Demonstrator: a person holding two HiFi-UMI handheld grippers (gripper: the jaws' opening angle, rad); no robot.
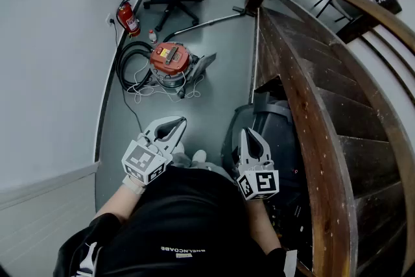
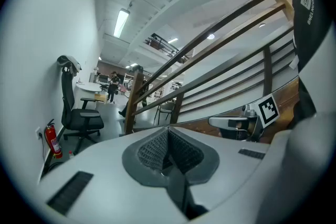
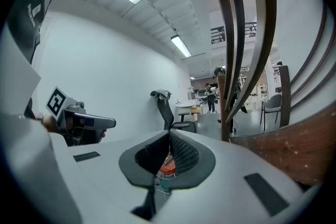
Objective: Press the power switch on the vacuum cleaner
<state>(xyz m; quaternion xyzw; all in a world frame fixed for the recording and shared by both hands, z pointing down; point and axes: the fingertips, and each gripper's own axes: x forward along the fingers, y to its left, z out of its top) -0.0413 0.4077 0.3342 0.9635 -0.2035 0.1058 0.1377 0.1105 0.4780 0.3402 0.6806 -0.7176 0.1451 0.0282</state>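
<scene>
Now, vacuum cleaner (image 1: 170, 60): red canister on the floor, just beside the fire extinguisher (image 1: 128, 17).
Handling: likely heavy and stiff; one short push on its top should do.
Left gripper (image 1: 176, 124): jaws together, empty, well apart from the extinguisher.
Right gripper (image 1: 246, 133): likewise.

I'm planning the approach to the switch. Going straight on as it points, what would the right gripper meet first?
Likely the round red-and-grey vacuum cleaner on the floor: it shows in the opening framed by the shut fingers of the right gripper. Depth is unclear, so this is a guess.
</scene>
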